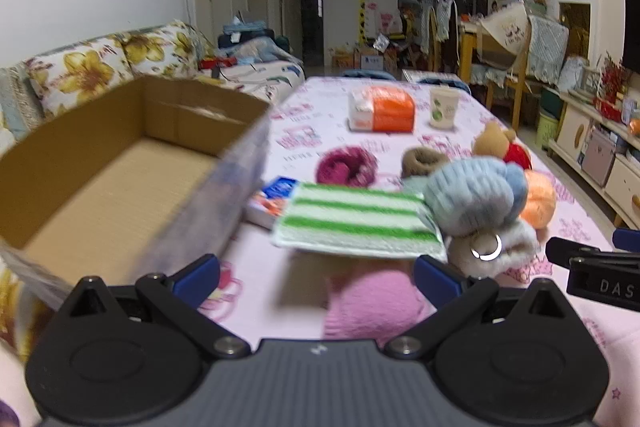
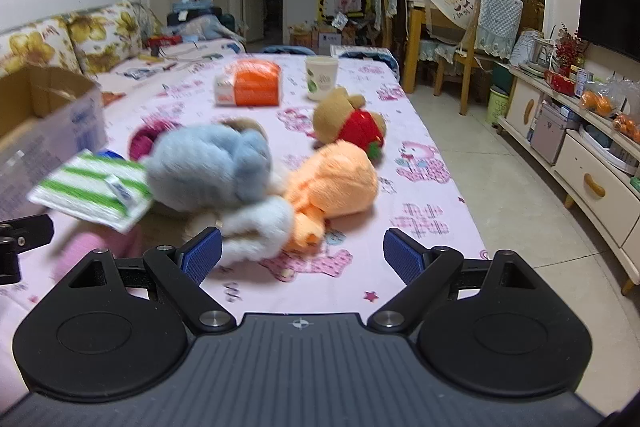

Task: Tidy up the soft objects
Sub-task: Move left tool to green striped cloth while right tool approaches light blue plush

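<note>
While both tools are hanging above a counter (image 2: 400, 131) draped in a pink printed cloth, a heap of soft things is lying at mid-frame in both views. The left tool (image 1: 316, 277) is standing with its blue-padded jaws spread wide and nothing between the pads; a pink fuzzy bundle (image 1: 372, 303) is lying just below and beyond it. The right tool (image 2: 302, 255) is likewise gaping empty, its left pad close to a white fluffy plush piece (image 2: 260, 231). A grey-blue plush toy (image 2: 212, 167) is resting on that white piece, touching an orange plush toy (image 2: 336, 183) to its right. A green-and-white striped folded cloth (image 1: 356, 221) is lying just left of the grey-blue toy. A tan bear-like plush with a red strawberry (image 2: 352, 125) is sitting farther back. An open brown cardboard box (image 1: 120, 163), blurred, is filling the left of the left wrist view, looking empty. Near the counter's far end, an orange-and-white tissue pack (image 2: 250, 87) and a white paper cup (image 2: 321, 77) are standing apart.
</note>
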A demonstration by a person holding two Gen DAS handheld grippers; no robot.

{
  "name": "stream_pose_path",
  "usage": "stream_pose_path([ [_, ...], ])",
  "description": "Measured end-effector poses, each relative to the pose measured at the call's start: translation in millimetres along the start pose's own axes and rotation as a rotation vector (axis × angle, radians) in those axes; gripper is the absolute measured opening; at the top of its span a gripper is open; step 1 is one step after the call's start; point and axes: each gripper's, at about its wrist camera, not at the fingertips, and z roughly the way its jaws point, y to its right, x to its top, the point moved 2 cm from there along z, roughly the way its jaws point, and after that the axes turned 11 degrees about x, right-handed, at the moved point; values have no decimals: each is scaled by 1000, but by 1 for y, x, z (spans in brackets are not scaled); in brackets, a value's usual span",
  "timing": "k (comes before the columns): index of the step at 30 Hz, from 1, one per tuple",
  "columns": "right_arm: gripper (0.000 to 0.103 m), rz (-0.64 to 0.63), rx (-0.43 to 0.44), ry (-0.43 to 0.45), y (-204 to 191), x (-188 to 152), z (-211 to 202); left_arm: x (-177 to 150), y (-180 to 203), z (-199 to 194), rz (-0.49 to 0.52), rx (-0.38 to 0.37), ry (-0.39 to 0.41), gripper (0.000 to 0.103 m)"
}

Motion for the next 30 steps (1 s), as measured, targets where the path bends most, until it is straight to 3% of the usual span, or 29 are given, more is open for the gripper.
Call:
stream_pose_path([
  [16, 103, -121, 159, 86, -53, -9, -16, 7, -85, -55, -96, 93, 88, 102],
  [30, 103, -200, 269, 133, -73, -22, -43, 7, -104, -83, -97, 133, 161, 102],
])
